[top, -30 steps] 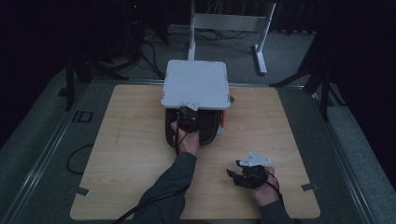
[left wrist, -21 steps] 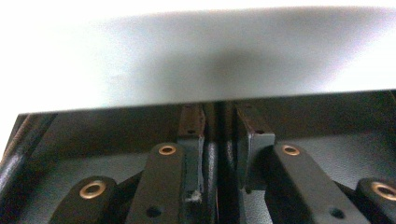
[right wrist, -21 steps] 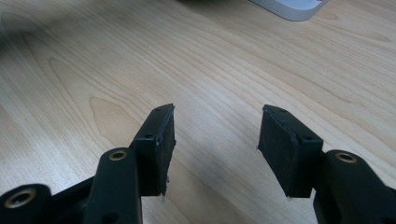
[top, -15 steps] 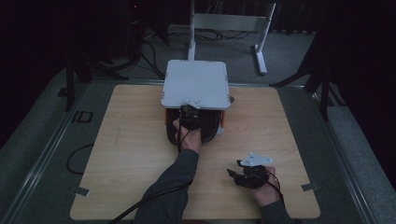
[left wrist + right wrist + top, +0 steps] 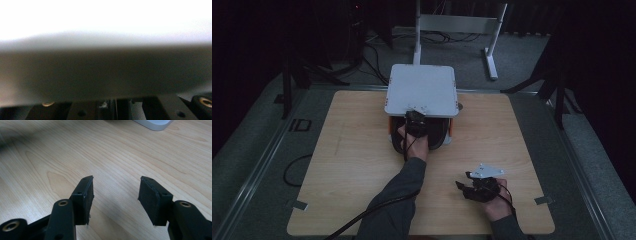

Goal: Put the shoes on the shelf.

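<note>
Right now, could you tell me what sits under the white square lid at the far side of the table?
Under the white lid a dark round pot with orange corners shows, and the left gripper reaches in at its front edge. The lid covers the rest.

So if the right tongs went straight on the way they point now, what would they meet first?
Probably the bare wooden tabletop: the right tongs stand open with nothing between them, angled down at the board. The corner of the white box lies farther off and to one side, though depth is hard to judge.

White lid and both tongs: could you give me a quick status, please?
Left tongs closed at white lid's front edge. Right tongs open, empty, over table. Nothing in the way.
</note>
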A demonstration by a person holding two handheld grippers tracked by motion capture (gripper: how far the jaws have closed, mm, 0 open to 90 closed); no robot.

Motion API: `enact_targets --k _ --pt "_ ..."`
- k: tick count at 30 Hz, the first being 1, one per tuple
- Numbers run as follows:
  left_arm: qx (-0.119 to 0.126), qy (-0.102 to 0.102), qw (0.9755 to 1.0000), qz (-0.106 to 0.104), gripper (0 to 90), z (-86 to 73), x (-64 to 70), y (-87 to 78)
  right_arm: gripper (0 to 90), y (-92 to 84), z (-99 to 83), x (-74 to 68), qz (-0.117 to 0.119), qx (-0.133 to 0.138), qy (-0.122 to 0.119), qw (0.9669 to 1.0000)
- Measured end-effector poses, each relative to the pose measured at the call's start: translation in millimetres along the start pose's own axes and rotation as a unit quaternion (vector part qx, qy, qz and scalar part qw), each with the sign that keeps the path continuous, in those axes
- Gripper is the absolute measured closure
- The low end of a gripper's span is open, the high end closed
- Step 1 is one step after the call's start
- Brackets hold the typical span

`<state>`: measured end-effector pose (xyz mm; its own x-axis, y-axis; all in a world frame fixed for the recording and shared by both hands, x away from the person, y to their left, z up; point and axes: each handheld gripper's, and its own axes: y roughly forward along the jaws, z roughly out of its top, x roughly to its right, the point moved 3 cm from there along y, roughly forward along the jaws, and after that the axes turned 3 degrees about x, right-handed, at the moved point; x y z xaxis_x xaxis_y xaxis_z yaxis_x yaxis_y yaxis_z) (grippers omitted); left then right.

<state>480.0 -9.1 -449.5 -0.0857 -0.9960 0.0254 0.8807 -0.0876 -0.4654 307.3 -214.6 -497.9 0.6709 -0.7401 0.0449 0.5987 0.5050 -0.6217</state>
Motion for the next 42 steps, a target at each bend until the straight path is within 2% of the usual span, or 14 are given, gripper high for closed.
enact_targets --k 25,27,28,32,34,35,37,39,42 --pt "0.001 0.004 1.0 0.003 73.1 9.0 2.7 11.1 45.2 -1.1 -0.5 1.0 0.0 0.002 0.003 1.0" --pt "0.016 0.002 0.9999 -0.002 67.3 9.6 2.0 9.9 45.2 -0.8 -0.7 0.8 0.0 0.001 0.004 1.0" --pt "0.026 0.0 0.9997 -0.003 60.3 10.6 1.8 7.7 45.2 -0.6 -0.8 0.6 0.0 0.001 0.002 1.0" --pt "0.023 -0.002 0.9997 -0.003 49.2 8.7 -0.5 4.7 45.2 -0.6 -0.7 -0.2 0.0 0.001 0.001 1.0" --pt "0.016 -0.007 0.9998 -0.002 45.7 7.2 -3.9 2.6 45.2 -0.8 -0.8 -0.1 0.0 0.001 0.0 1.0" --pt "0.011 -0.01 0.9998 -0.008 44.4 6.4 -5.2 1.1 45.2 -0.7 -0.9 -0.2 0.0 0.001 0.001 1.0" --pt "0.011 -0.006 0.9999 -0.009 41.5 4.6 -7.2 -4.1 45.2 -0.2 -0.9 -0.6 -0.001 0.0 0.001 1.0" --pt "0.011 -0.011 0.9997 -0.017 39.7 2.6 -9.5 -9.3 45.2 0.1 -1.0 -1.0 0.0 -0.001 0.0 1.0" --pt "0.011 -0.007 0.9996 -0.027 39.3 -0.1 -12.9 -18.2 45.1 0.3 -1.0 -1.4 0.0 -0.001 0.0 1.0"
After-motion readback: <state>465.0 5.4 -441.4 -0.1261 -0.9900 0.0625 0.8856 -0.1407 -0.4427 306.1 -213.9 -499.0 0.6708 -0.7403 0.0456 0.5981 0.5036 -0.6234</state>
